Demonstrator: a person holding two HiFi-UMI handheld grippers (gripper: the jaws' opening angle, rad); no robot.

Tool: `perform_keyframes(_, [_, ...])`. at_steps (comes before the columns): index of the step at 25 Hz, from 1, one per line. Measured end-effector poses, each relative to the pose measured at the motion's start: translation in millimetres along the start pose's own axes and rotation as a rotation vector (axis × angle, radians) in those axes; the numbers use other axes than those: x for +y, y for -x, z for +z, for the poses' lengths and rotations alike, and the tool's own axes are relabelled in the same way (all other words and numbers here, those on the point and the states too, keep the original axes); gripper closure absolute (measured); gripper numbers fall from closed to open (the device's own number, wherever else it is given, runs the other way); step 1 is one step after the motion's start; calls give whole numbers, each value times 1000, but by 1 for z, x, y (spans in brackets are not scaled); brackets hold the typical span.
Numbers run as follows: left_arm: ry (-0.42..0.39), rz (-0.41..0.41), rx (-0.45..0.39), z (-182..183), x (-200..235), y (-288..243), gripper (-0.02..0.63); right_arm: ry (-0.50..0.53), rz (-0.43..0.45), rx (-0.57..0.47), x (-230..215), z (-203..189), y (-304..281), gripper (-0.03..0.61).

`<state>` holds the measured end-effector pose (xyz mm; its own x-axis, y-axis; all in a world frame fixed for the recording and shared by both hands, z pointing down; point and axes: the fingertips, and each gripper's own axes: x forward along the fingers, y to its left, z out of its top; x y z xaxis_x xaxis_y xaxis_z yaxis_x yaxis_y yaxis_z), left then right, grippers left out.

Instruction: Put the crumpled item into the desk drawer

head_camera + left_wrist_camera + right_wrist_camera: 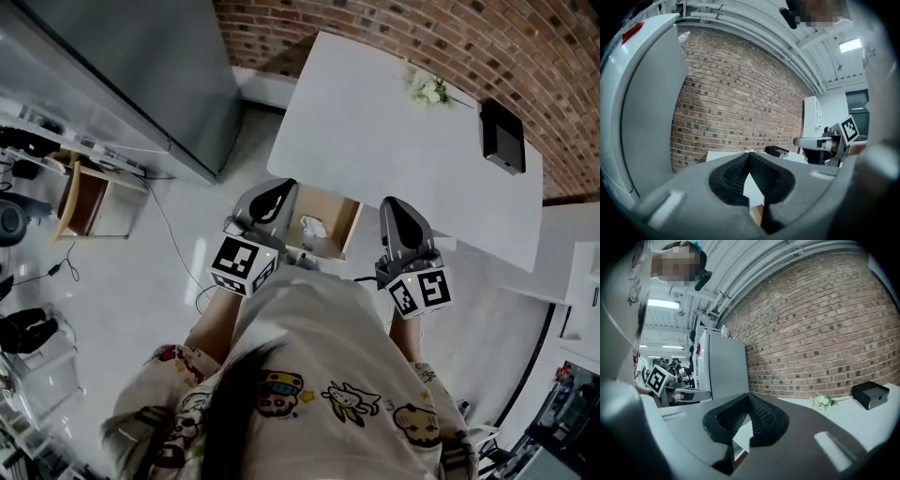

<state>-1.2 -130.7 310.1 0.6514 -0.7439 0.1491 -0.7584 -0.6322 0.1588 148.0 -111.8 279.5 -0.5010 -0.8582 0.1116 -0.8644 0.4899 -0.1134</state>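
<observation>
Crumpled item (312,227) lies inside the open drawer (348,221). Left gripper (280,187) and right gripper (392,203) flank the drawer, both closed and empty.

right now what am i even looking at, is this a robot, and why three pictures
No robot: a person holds a two-jaw gripper in each hand. The head view comes from a camera on their head, looking down; the other two cameras ride on the grippers. The left gripper and right gripper are both shut and hold nothing. On the white desk lie small flowers and a black box. A crumpled item lies in the open drawer.
</observation>
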Motion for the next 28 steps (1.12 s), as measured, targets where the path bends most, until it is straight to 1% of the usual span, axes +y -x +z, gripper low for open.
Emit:
perform_keyframes(5, [9,12,24,-8,1,-1,614,-49,-28,11,-13,-7,1,569])
perform_keyframes(15, [8,30,34,-11,8,-8,614,-23,-21,25,-16,-12,-10,569])
perform_keyframes(28, [7,23,34,-9,20,-10,614,-59,-13,34,-13,-16,-17,569])
